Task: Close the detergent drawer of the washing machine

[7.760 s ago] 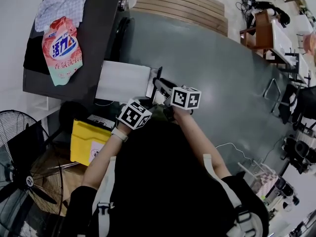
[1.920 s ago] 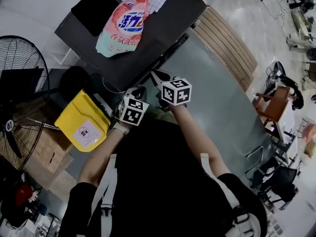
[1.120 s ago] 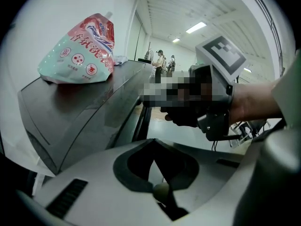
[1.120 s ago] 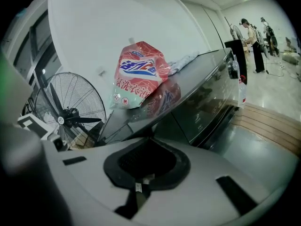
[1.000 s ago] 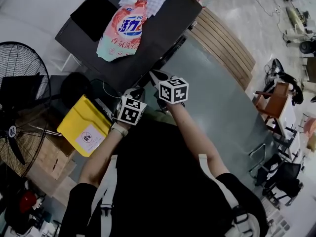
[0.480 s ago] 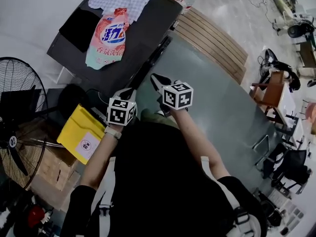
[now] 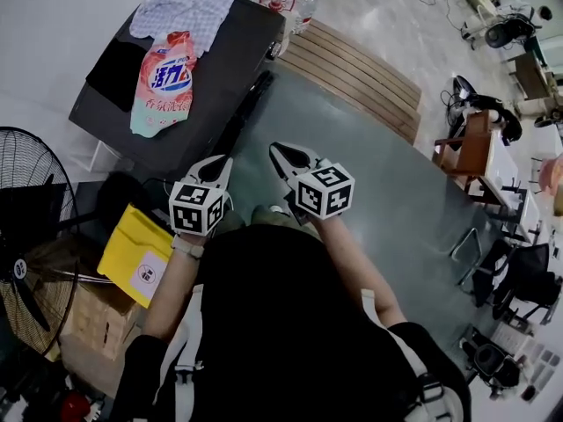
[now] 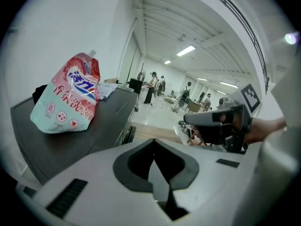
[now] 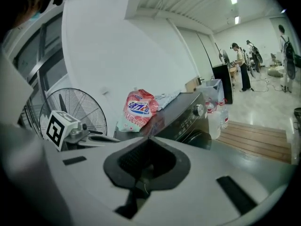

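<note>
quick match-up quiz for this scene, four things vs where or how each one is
1. detergent pouch
2. yellow bin
3. fan
4. left tool

A. shut, nothing in it
B. lying on top of the washing machine
C. black, at the head view's left edge
D. on the floor beside the fan

Pairs: 1-B, 2-D, 3-C, 4-A

The dark top of the washing machine (image 7: 224, 73) holds a pink soap bag (image 7: 163, 82) lying flat. A checked cloth (image 7: 185, 11) touches the bag's top end, and a black cloth (image 7: 113, 60) lies just beside it.
</note>
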`<action>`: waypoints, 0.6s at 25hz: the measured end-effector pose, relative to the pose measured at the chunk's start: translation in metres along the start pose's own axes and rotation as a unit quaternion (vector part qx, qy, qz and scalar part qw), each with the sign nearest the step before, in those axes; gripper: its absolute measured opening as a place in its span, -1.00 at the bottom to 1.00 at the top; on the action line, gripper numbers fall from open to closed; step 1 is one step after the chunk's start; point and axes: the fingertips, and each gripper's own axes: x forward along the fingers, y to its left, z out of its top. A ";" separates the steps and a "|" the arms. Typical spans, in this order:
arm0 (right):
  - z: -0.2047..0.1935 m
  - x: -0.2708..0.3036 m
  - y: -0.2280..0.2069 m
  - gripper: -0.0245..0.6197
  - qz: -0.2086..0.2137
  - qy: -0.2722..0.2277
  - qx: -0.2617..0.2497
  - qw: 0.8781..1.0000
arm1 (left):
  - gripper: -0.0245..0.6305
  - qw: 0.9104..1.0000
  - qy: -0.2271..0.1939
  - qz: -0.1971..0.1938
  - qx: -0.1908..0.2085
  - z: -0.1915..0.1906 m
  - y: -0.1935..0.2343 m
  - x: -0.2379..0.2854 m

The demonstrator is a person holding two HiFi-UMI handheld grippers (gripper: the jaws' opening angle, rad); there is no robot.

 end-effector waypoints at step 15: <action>0.061 -0.124 0.009 -0.87 -0.021 -0.096 -0.067 0.993 | -0.90 0.989 -0.129 -0.064 0.044 0.091 -0.085 -0.041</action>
